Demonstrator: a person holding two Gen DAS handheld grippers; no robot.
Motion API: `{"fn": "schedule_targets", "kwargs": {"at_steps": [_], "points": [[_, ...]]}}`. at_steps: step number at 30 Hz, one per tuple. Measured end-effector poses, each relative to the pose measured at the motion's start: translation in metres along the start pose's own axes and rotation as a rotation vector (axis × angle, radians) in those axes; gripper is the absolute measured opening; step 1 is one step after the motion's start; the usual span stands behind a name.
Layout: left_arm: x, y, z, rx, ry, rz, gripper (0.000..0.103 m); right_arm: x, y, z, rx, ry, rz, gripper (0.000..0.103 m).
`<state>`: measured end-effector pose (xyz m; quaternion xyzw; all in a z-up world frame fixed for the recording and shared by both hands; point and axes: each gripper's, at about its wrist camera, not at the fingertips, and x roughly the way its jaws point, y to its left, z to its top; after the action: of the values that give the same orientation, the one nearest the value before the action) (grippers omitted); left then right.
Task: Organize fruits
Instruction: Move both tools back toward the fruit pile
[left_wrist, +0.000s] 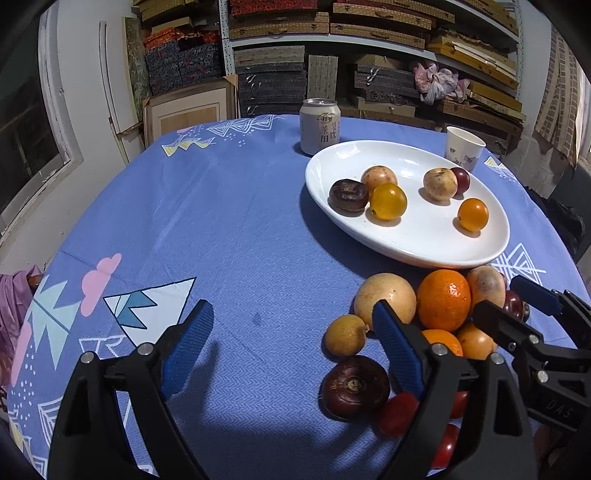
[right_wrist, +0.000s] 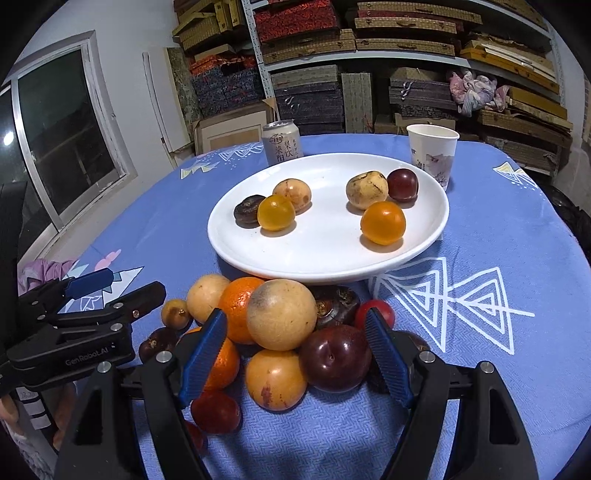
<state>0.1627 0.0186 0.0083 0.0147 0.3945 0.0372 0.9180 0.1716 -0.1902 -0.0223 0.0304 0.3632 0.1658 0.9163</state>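
A white plate (right_wrist: 236, 254) on the blue cloth holds several small fruits in two groups. In front of it lies a pile of loose fruit: a big pale round fruit (right_wrist: 280, 314), an orange (right_wrist: 238, 299), a dark plum (right_wrist: 334, 358) and a yellow fruit (right_wrist: 275, 378). My right gripper (right_wrist: 295, 356) stands open around the pile's front, plum and yellow fruit between its fingers, neither pad pressing. My left gripper (left_wrist: 293, 347) is open at the pile's left side, with a small yellow fruit (left_wrist: 345, 334) and a dark chestnut-like fruit (left_wrist: 354, 387) just inside its right finger (left_wrist: 399, 350).
A drink can (left_wrist: 319, 125) and a paper cup (left_wrist: 463, 147) stand behind the plate. Each gripper shows in the other's view, the right gripper (left_wrist: 513, 302) and the left gripper (right_wrist: 122, 286) close together at the pile. Shelves of boxes fill the back wall.
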Motion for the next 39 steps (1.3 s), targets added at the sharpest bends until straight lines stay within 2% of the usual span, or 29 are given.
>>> {"fn": "schedule_targets", "kwargs": {"at_steps": [3,10,22,24,26,31,34,36,39], "points": [[0.000,-0.001,0.000,0.001,0.001,0.003,0.086,0.008,-0.004,-0.003,0.024,0.038,0.011,0.078],[0.003,0.003,0.000,-0.013,0.012,0.002,0.086,0.003,0.007,-0.004,-0.040,0.008,-0.039,0.078],[0.003,0.000,-0.001,-0.001,0.017,-0.023,0.087,-0.001,0.008,-0.004,-0.032,-0.015,-0.031,0.077],[0.004,-0.002,-0.001,0.009,0.017,-0.040,0.087,-0.002,0.008,-0.004,-0.034,-0.022,-0.034,0.074],[0.004,-0.006,-0.002,0.026,0.009,-0.025,0.087,-0.004,0.008,-0.003,-0.037,-0.040,-0.048,0.062],[0.005,-0.003,-0.002,0.018,0.013,-0.018,0.087,-0.001,0.009,-0.002,-0.044,-0.029,-0.043,0.064],[0.006,-0.004,-0.003,0.026,0.022,-0.016,0.087,0.004,0.002,-0.001,-0.010,-0.003,-0.011,0.064],[0.007,-0.006,-0.004,0.040,0.027,-0.018,0.087,0.003,0.001,-0.002,-0.003,-0.009,-0.001,0.062],[0.008,-0.010,-0.005,0.060,0.032,-0.030,0.087,-0.003,0.002,-0.002,-0.009,-0.023,0.003,0.054]]}}
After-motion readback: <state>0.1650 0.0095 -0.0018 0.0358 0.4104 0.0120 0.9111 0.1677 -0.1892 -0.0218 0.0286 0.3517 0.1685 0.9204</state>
